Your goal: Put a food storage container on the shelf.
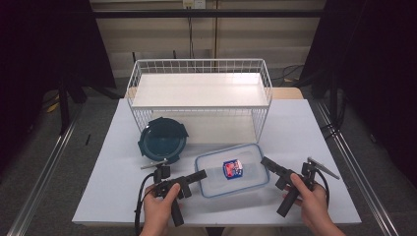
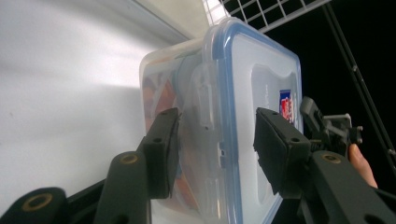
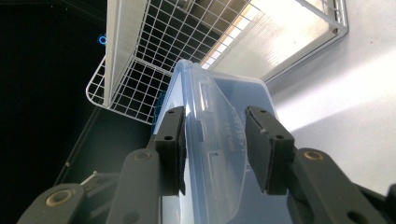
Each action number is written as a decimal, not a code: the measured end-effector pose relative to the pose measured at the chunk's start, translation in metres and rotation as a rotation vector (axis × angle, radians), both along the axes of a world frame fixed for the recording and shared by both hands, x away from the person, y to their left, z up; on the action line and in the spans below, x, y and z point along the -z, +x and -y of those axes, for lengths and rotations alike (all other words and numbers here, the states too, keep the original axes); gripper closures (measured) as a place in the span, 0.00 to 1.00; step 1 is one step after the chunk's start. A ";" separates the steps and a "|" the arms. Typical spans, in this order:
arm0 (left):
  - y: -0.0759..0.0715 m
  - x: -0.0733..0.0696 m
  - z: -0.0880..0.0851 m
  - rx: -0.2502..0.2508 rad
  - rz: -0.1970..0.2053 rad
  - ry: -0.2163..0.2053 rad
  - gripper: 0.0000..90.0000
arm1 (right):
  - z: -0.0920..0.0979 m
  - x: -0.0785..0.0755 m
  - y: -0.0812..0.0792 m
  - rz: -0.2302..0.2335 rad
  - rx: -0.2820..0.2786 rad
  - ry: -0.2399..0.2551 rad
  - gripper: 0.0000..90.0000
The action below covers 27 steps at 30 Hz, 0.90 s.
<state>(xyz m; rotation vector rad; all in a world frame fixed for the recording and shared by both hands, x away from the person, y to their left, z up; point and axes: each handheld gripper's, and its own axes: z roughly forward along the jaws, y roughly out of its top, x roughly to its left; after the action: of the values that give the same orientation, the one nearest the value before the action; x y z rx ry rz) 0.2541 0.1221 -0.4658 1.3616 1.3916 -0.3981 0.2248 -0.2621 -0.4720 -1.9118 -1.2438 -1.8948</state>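
A clear rectangular container (image 1: 248, 160) with a blue-rimmed lid and a red-and-blue label lies on the white table (image 1: 295, 128). Both grippers are rolled on their sides, one at each end of the box. My left gripper (image 1: 200, 175) is at its left end. In the left gripper view the gripper (image 2: 217, 140) straddles that end. One pad lies by the container (image 2: 261, 79) wall and the other stands off the lid. My right gripper (image 1: 265, 162) is at the right end. In the right gripper view the gripper (image 3: 215, 140) has the container's (image 3: 254, 93) raised latch flap (image 3: 219, 135) between its pads.
A dark teal round dish (image 1: 162, 140) leans at the foot of a white wire rack (image 1: 199, 91) behind the container. The rack (image 3: 140, 70) has a flat white shelf. Dark floor and metal rails border the table.
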 end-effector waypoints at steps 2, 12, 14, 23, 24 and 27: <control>0.002 0.000 0.000 0.007 -0.003 0.018 0.57 | 0.001 0.002 0.001 -0.014 -0.010 -0.004 0.66; 0.010 0.012 0.005 -0.033 -0.004 0.001 0.54 | 0.004 0.016 -0.001 -0.109 -0.036 -0.039 0.62; 0.009 0.012 0.004 -0.029 -0.020 0.007 0.53 | 0.004 0.016 -0.001 -0.110 -0.036 -0.033 0.62; 0.001 0.021 0.006 -0.014 -0.063 -0.025 0.38 | 0.003 0.019 -0.003 -0.119 -0.056 -0.071 0.60; 0.001 0.021 0.006 -0.014 -0.063 -0.025 0.35 | 0.003 0.019 -0.003 -0.119 -0.056 -0.071 0.60; 0.002 0.023 0.006 0.007 -0.062 -0.038 0.34 | 0.001 0.019 -0.003 -0.110 -0.061 -0.079 0.57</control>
<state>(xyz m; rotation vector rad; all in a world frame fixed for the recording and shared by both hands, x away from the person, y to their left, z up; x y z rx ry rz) 0.2563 0.1160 -0.4892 1.3327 1.4234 -0.4725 0.2223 -0.2632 -0.4913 -1.9633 -1.3463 -1.7107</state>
